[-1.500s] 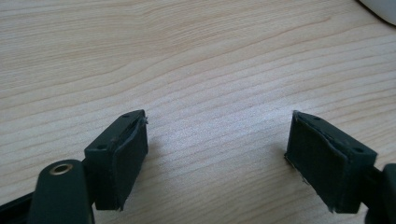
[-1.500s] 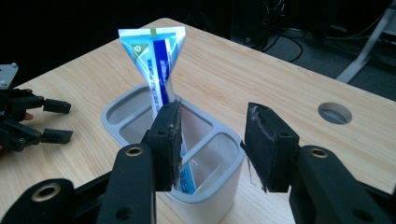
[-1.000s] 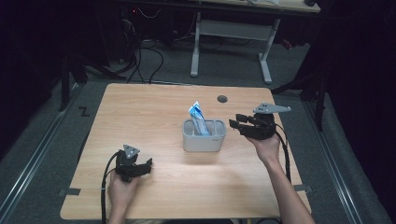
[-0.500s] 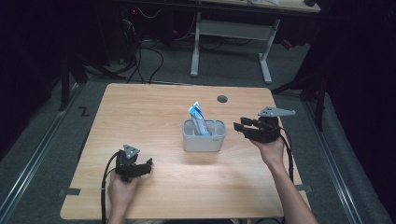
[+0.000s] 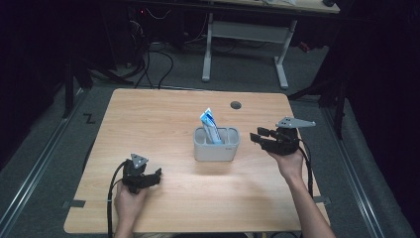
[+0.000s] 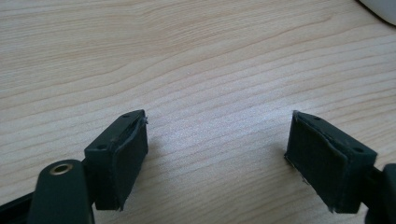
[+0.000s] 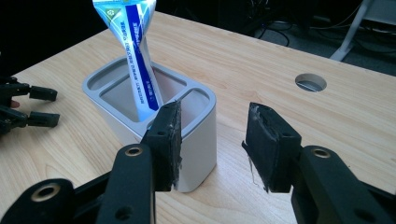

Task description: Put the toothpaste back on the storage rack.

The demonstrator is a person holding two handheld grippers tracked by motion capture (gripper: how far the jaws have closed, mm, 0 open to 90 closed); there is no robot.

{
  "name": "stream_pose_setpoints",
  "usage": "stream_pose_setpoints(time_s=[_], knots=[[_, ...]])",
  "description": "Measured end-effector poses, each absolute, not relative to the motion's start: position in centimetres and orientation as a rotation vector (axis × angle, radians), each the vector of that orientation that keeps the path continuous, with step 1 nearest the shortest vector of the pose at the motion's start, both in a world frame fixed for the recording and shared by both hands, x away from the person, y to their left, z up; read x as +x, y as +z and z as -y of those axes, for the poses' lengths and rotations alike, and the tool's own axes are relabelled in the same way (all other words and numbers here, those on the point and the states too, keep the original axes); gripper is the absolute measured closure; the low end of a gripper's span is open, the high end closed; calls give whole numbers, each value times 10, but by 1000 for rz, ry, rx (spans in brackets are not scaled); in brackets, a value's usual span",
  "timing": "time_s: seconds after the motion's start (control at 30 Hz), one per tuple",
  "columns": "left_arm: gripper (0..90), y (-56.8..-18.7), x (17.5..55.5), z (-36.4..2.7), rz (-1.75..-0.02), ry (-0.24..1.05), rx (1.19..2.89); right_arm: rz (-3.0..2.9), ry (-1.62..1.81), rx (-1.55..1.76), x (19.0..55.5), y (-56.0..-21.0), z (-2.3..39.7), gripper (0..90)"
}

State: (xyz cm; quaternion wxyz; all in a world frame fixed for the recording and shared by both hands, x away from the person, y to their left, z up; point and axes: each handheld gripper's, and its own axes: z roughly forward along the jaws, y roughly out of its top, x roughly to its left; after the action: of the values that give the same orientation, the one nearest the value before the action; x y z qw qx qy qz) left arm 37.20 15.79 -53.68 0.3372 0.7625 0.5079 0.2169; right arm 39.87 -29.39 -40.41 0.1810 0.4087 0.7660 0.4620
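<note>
We see the right tool point(image 5: 262, 138) at the right of the high view, its jaws standing apart with nothing between them, hanging just beside the grey holder point(image 5: 216, 144) that sits near the middle of the frame. In the right gripper view its two black pads point(image 7: 169, 140) frame the near corner of the holder point(image 7: 154, 112), and the blue-and-white tube point(image 7: 135, 51) leans upright out of the middle compartment, its crimped end at the top of the frame. The left tool point(image 5: 143, 178) rests low at the lower left of the high view, jaws also wide apart and empty, over bare wood in the left gripper view. We judge that the tube is light and tall for its slot, so a careless sweep of the right tool could knock it over or tip it out; a pad catching the holder's rim could also push the whole holder across the wood, since nothing pins it. The trailing cable could snag on the edge if the hand swings wide. The surface point(image 5: 163, 119) is pale wood grain with a round cable hole point(image 5: 236, 105) in the upper right part, and tape marks near its lower corners. Around it the room is dark, with grey floor, loose cables at the upper left and another desk's white legs point(image 5: 208, 54) at the top.
</note>
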Motion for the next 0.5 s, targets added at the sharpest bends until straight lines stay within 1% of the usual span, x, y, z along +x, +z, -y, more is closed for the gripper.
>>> stream_pose_setpoints(time_s=[0.5], knots=[[209, -537, 372, -158, -1324, 565, 1987, -2149, 1325, 1208, 393, -420, 304, 556]])
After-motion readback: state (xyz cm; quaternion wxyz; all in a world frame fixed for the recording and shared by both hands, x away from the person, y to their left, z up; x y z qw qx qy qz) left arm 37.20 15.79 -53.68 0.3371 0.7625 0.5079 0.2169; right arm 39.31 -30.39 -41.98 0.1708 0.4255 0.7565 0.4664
